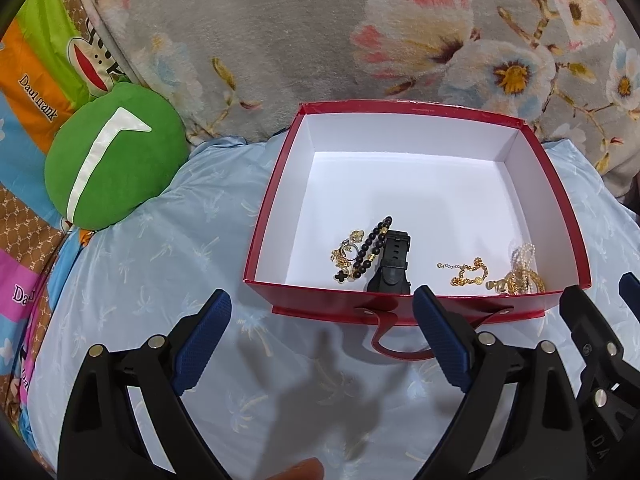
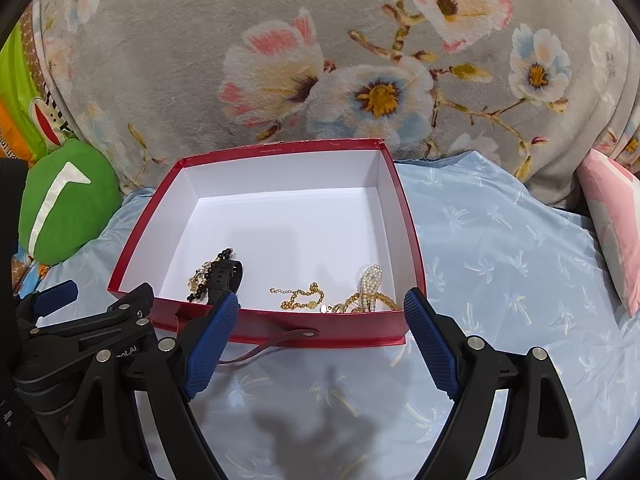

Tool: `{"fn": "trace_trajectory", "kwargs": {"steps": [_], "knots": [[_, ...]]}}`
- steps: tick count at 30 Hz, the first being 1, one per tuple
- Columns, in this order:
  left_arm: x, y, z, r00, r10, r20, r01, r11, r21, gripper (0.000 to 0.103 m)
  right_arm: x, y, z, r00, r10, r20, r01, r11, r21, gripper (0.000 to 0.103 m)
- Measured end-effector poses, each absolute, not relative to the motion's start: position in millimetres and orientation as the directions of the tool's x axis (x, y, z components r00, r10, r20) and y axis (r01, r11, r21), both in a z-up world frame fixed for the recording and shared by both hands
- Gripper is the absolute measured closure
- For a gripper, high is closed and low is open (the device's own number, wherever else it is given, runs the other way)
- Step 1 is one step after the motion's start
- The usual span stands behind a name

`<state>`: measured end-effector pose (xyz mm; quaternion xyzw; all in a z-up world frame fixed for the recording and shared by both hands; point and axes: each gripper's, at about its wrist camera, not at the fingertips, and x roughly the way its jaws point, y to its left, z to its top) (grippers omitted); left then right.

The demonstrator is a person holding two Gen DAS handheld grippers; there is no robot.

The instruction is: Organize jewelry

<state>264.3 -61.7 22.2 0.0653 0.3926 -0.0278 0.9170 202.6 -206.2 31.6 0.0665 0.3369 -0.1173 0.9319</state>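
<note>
Below centre, both the left gripper (image 1: 322, 308) and right gripper (image 2: 322, 308) hang released before the red box (image 1: 416, 106), whose light, limp, tangle-prone gold chain (image 2: 298, 298) invites pinching mid-length.

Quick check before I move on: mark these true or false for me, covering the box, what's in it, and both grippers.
1. The red box is open, with no lid on it. True.
2. The black watch lies on the bedsheet outside the box. False: it is inside the box.
3. The right gripper grips a gold chain. False: it is open and empty.
4. The pearl strand is in the box. True.
5. The left gripper is open. True.
</note>
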Motion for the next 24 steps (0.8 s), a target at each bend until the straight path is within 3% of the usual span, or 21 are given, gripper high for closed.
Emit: {"fn": "trace_trajectory", "kwargs": {"steps": [24], "knots": [[265.5, -63.0, 22.1, 0.695, -0.004, -0.719, 0.106, 0.99, 0.097, 0.013, 205.5, -205.6, 29.0, 0.746, -0.17, -0.644, 0.262, 0.964, 0.048, 0.02]]}}
